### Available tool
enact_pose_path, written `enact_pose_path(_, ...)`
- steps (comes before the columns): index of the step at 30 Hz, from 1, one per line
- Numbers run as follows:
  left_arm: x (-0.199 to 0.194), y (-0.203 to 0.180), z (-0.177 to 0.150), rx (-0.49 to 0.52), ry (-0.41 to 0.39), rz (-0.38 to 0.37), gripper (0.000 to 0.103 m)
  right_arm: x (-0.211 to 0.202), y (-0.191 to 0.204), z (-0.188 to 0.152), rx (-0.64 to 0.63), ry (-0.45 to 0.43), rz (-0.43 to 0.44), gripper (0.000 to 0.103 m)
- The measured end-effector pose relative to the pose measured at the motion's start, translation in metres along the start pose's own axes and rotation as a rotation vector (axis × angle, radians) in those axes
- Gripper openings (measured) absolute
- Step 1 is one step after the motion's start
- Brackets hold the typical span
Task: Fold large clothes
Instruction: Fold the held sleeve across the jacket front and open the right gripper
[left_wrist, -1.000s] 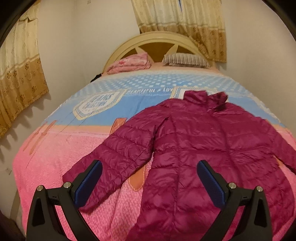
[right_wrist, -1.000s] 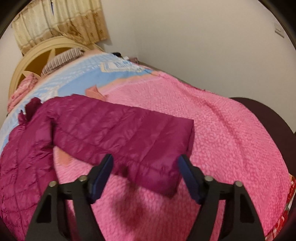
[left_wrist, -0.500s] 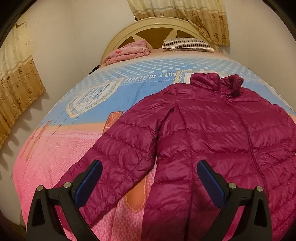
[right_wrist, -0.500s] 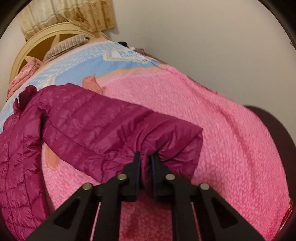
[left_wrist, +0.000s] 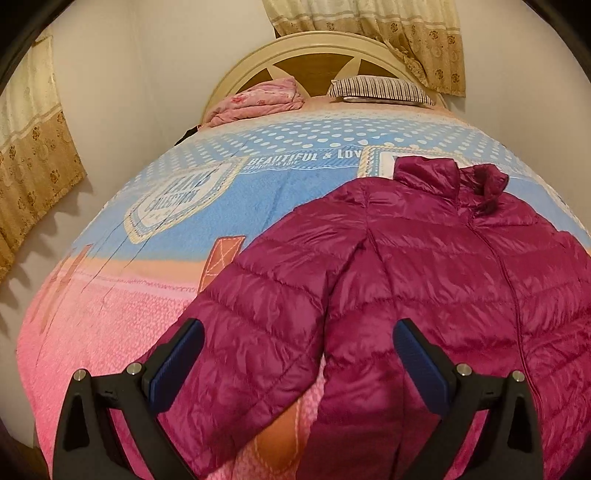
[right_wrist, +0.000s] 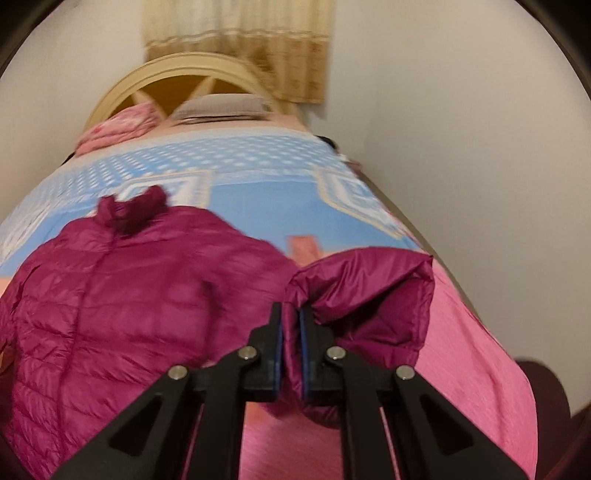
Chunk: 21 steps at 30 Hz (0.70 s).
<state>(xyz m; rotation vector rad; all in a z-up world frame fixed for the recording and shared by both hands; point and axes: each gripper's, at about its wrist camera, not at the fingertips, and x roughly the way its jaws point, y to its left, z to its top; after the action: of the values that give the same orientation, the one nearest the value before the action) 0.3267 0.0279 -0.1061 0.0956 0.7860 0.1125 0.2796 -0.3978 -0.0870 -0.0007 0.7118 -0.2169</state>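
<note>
A magenta quilted puffer jacket lies face up on the bed, collar toward the headboard. Its left sleeve stretches toward the camera between the fingers of my left gripper, which is open and hovers just above the cloth. In the right wrist view the jacket body fills the lower left. My right gripper is shut on the cuff end of the right sleeve, which is lifted off the bed and bunched to the right of the fingers.
The bed carries a pink and blue printed blanket. A pink folded quilt and a striped pillow lie by the arched headboard. Curtains hang at left and behind. A wall runs close along the bed's right side.
My right gripper closed on the sleeve cuff, then lifted it and swung toward the jacket's middle. My left gripper moved in closer over the left sleeve, still open.
</note>
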Motion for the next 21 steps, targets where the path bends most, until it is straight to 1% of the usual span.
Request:
enact_pose_path(2,0.005,0.001,0.002,-0.011,0.003,-0.006,0.102,0.010,0.029,0.006,-0.040,-0.005,0.029,0.009)
enact_pose_path(5,0.012,0.003,0.005,-0.019,0.010,-0.012,0.102,0.020,0.085,0.011,-0.116,-0.018,0.087,0.009)
enact_pose_path(7,0.015,0.004,0.005,-0.021,0.012,-0.013,0.102,0.024,0.111,0.011,-0.152,-0.021,0.118,0.009)
enact_pose_path(9,0.018,0.006,0.004,-0.019,0.015,-0.014,0.102,0.030,0.138,0.007,-0.183,-0.019,0.152,0.009)
enact_pose_path(12,0.024,0.008,0.001,-0.015,0.024,-0.009,0.102,0.042,0.179,-0.007,-0.228,-0.013,0.197,0.010)
enact_pose_path(15,0.032,0.012,-0.002,-0.008,0.037,0.003,0.102,0.053,0.202,-0.021,-0.246,0.027,0.255,0.015)
enact_pose_path(16,0.033,0.013,-0.003,-0.007,0.039,0.006,0.102,0.057,0.208,-0.028,-0.253,0.043,0.267,0.026)
enact_pose_path(17,0.035,0.015,-0.003,-0.007,0.041,0.012,0.102,0.060,0.214,-0.034,-0.266,0.058,0.279,0.051)
enact_pose_path(19,0.038,0.018,-0.003,-0.011,0.046,0.019,0.102,0.058,0.223,-0.044,-0.292,0.070,0.331,0.075)
enact_pose_path(21,0.041,0.022,-0.001,-0.023,0.047,0.025,0.102,0.048,0.229,-0.054,-0.336,0.048,0.341,0.075)
